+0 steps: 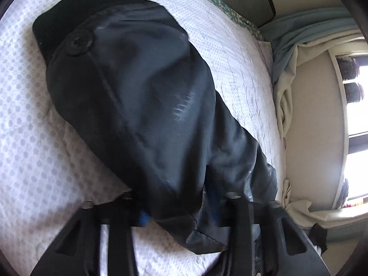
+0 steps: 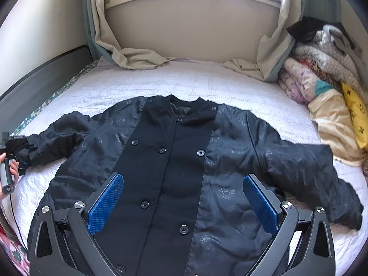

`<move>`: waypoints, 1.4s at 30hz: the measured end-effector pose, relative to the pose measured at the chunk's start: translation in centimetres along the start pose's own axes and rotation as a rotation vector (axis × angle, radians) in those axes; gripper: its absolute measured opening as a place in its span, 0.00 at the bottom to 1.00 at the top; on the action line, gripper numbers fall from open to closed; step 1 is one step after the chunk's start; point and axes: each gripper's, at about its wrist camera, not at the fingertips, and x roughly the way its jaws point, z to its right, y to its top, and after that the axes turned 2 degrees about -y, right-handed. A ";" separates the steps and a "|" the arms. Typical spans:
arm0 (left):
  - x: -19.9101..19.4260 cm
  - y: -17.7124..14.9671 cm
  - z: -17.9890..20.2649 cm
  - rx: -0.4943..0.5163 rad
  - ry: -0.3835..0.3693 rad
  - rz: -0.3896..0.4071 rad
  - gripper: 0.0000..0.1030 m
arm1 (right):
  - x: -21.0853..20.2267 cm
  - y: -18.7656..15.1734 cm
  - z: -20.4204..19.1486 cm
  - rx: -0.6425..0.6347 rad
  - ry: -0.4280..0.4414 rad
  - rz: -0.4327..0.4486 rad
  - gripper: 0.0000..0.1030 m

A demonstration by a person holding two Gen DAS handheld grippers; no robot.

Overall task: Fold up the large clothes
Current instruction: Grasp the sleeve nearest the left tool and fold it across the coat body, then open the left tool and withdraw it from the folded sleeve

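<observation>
Fabric of the black jacket [image 1: 138, 105] fills the left wrist view, its sleeve end bunched between the left gripper [image 1: 177, 209] and pinched there, with the white bedspread [image 1: 34, 138] underneath and curtains [image 1: 292, 96] beyond the jacket. From the right wrist, the jacket lies front-up, sleeves spread, mid-bedspread; the right gripper [image 2: 183, 203] hovers wide open over its buttoned front, piled blankets [image 2: 326, 85] beside the jacket's far sleeve.

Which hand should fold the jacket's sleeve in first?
Probably the left. The left gripper is already closed on the cuff of one sleeve of the jacket. The right gripper hangs open above the jacket's front, holding nothing.
</observation>
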 end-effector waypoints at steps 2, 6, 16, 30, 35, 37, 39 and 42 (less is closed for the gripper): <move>-0.1 -0.2 0.2 -0.004 -0.018 -0.001 0.21 | 0.5 -0.1 0.4 0.027 0.014 -0.023 1.00; -2.1 -0.7 2.6 0.090 -0.019 0.052 0.13 | 1.0 -0.3 1.2 0.058 -0.001 -0.043 1.00; -7.5 -8.7 15.3 0.561 -0.101 0.177 0.12 | -0.7 0.2 3.5 0.122 -0.058 0.003 1.00; 4.9 -32.0 21.7 1.089 0.032 -0.206 0.15 | -1.8 -0.6 5.9 0.121 -0.159 -0.006 1.00; 5.4 -34.4 20.7 1.140 0.070 -0.279 0.59 | -1.4 -1.1 7.3 0.143 -0.146 -0.051 1.00; 4.6 -34.6 20.6 1.175 0.092 -0.261 0.84 | -1.1 -1.4 7.5 0.142 -0.132 -0.073 1.00; 2.5 -34.7 20.3 1.209 0.113 -0.224 0.97 | -0.7 -1.8 7.7 0.146 -0.107 -0.104 1.00; 0.0 -35.5 19.9 1.234 0.058 -0.235 0.99 | 0.5 -2.4 7.7 0.144 -0.080 -0.178 1.00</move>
